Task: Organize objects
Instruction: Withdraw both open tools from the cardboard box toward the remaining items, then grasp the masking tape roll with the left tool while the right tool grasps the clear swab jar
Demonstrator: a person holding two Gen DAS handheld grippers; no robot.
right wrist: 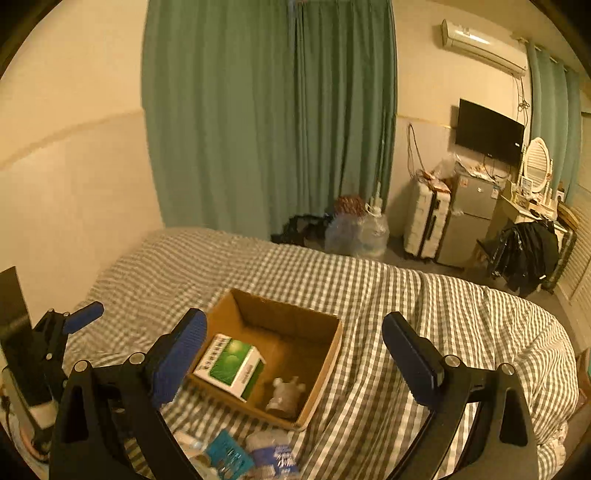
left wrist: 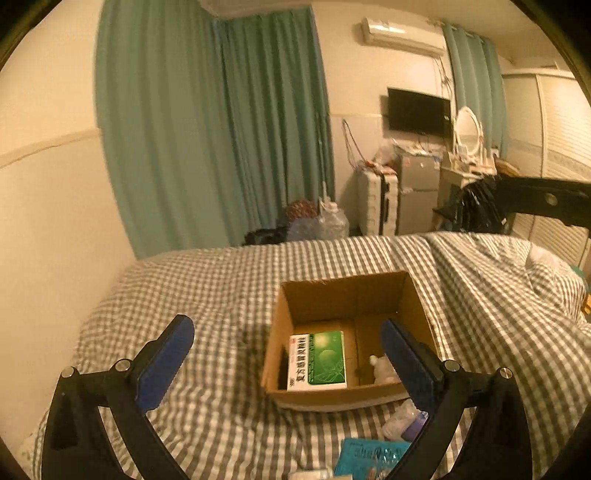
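Left wrist view first: the left hand-held gripper (left wrist: pixel 288 343) hangs over a bed (left wrist: pixel 221 288) dressed in grey-and-white check, jaws spread wide and holding nothing. Just ahead sits an open cardboard box (left wrist: pixel 347 295), and inside it lies a green-and-white carton (left wrist: pixel 319 360) with a small pale bottle (left wrist: pixel 382 367) beside it. Near the lower edge, loose on the cover just in front of the box, lie a teal packet (left wrist: pixel 369 456) and a crumpled clear wrapper (left wrist: pixel 400 421). Over on the right wrist view, the right hand-held gripper (right wrist: pixel 295 338) is spread open too, empty, hovering above the same box, with the left tool visible off at the far left. Behind the bed, green curtains (left wrist: pixel 221 122) cover the wall, an air conditioner (left wrist: pixel 400 35) sits high up, a dark TV (left wrist: pixel 419 110) is mounted below it, and a white suitcase (right wrist: pixel 426 221) stands beside a small grey fridge (right wrist: pixel 469 218). A big water jug (right wrist: pixel 375 227) rests on the floor by the curtains, and dark clothing (right wrist: pixel 528 251) is draped further right.
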